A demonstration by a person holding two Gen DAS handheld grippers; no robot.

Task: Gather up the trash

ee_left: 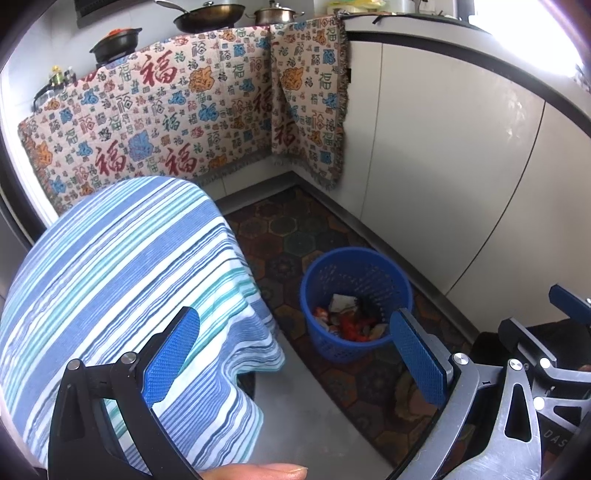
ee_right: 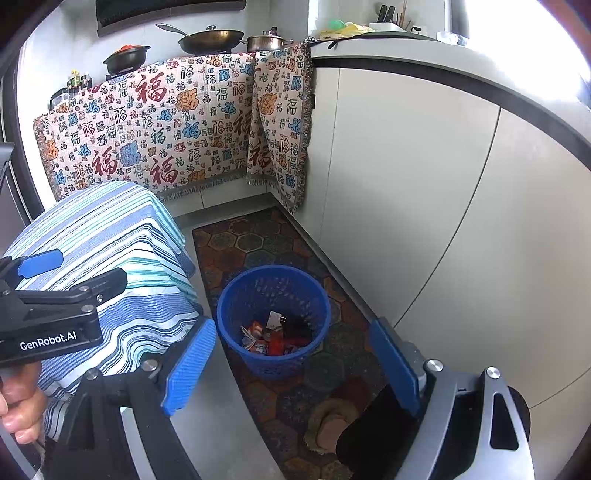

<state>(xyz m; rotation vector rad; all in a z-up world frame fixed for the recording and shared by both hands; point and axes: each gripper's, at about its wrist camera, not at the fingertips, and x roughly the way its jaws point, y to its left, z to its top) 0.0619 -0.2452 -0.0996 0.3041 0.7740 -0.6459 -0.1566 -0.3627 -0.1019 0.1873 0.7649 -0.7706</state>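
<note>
A blue mesh waste basket (ee_left: pixel 355 302) stands on the patterned floor mat; it also shows in the right wrist view (ee_right: pixel 273 320). Several crumpled wrappers, red, orange and white, lie inside it (ee_left: pixel 347 321) (ee_right: pixel 269 338). My left gripper (ee_left: pixel 295 354) is open and empty, held above the edge of the striped table, with the basket ahead between its blue pads. My right gripper (ee_right: pixel 291 363) is open and empty, above the floor just in front of the basket. The left gripper's body (ee_right: pixel 48 306) shows at the left of the right wrist view.
A small table under a blue striped cloth (ee_left: pixel 122 295) stands left of the basket. White cabinet doors (ee_right: pixel 424 221) run along the right. A patterned cloth (ee_left: pixel 177 110) hangs over the far counter, with pans (ee_left: pixel 208 14) on top. A brown slipper (ee_right: pixel 332 421) lies on the mat.
</note>
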